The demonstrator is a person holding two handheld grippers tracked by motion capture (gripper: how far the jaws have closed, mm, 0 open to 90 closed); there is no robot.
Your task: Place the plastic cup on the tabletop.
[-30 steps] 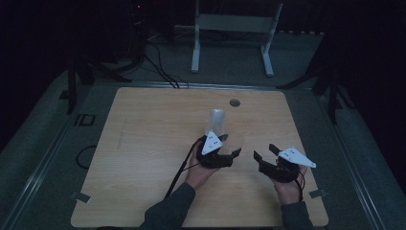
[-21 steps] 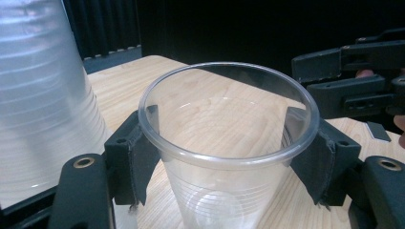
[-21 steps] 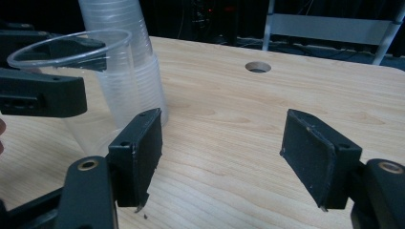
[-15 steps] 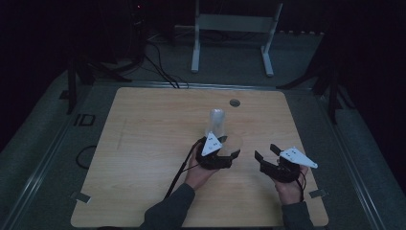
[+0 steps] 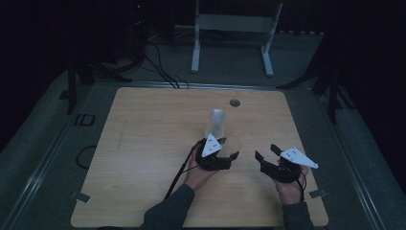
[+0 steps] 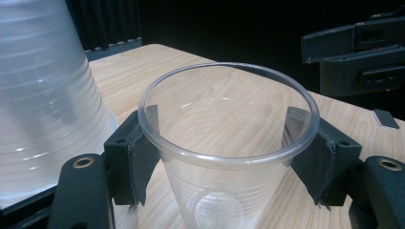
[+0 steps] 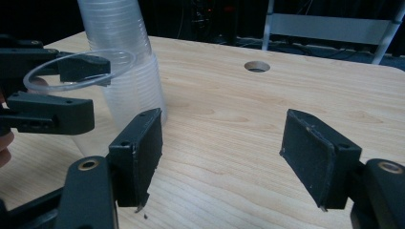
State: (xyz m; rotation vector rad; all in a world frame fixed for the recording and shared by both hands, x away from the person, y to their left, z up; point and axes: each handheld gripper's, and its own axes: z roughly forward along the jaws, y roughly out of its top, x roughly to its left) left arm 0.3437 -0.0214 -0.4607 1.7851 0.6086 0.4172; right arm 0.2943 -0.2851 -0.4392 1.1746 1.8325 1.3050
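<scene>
On the wooden bench point(image 5: 143, 143) the left gripper point(image 5: 229, 154) holds a single clear plastic cup point(image 6: 224, 157) upright, mouth up, just below its rolled rim; in the left gripper view the two black fingers point(image 6: 136, 157) press against opposite sides of the cup wall, so they are clamped on it. Seen from above, this cup sits near the middle of the bench, a little toward the person's side, with the left hand point(image 5: 201, 170) behind the gripper and a dark sleeve point(image 5: 167, 213) coming in from the bottom edge. Just beside the held cup, on its far side, stands a stack of upside-down clear cups point(image 5: 216, 123), resting mouth down on the bench; in the left gripper view the stack point(image 6: 45, 95) rises at the left of the held cup, close to it, though whether the two touch cannot be told. The right gripper point(image 5: 268, 154) is well to the right of the cups, its fingers point(image 7: 138, 152) standing apart with nothing between them, only bare wood showing in the gap. In the right gripper view the left gripper point(image 7: 52, 95) appears at the left edge with the cup's rim point(image 7: 79, 69) ringed in its grip, in front of the stack point(image 7: 126, 67). A round hole point(image 5: 234, 102) in the bench lies beyond the stack, toward the far edge.
</scene>
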